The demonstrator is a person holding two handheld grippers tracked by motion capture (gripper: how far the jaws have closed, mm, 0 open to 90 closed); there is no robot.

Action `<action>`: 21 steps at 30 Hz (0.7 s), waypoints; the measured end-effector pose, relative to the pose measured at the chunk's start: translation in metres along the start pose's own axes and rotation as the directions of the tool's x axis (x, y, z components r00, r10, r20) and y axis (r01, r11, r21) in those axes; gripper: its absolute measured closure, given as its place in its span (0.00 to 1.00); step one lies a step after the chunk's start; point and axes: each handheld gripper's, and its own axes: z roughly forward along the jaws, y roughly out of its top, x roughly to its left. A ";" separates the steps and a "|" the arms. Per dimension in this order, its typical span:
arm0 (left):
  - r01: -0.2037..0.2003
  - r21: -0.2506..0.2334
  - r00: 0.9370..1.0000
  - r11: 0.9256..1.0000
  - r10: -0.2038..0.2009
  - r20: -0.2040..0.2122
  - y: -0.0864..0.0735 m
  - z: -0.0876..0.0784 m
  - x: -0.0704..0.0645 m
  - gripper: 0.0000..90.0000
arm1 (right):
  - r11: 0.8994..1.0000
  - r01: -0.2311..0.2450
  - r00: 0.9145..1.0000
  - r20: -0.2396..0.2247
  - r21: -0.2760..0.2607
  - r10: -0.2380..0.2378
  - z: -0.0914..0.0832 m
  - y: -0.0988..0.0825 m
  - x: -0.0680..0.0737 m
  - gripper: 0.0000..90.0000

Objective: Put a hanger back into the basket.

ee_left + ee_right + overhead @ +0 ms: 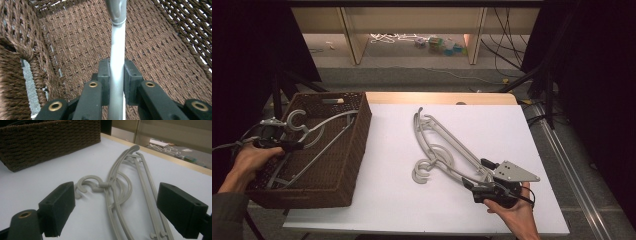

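Grey hangers (447,150) flat, long axis diagonal; hooks toward basket (354,150)

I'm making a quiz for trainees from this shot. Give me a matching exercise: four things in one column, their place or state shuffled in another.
Things:
1. left tongs
2. right tongs
3. wicker basket
4. hangers on the table

States:
A. brown, at the table's left edge
B. open, near the hangers' end
C. grey, lying flat on the white top
D. shut on a hanger in the basket

Pairs: 1-D, 2-B, 3-A, 4-C
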 end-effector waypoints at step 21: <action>0.169 -0.093 0.960 0.981 -0.185 -0.209 -0.005 -0.013 0.002 0.43 | 1.000 -0.006 1.000 -0.002 0.011 0.006 0.001 -0.001 0.000 0.18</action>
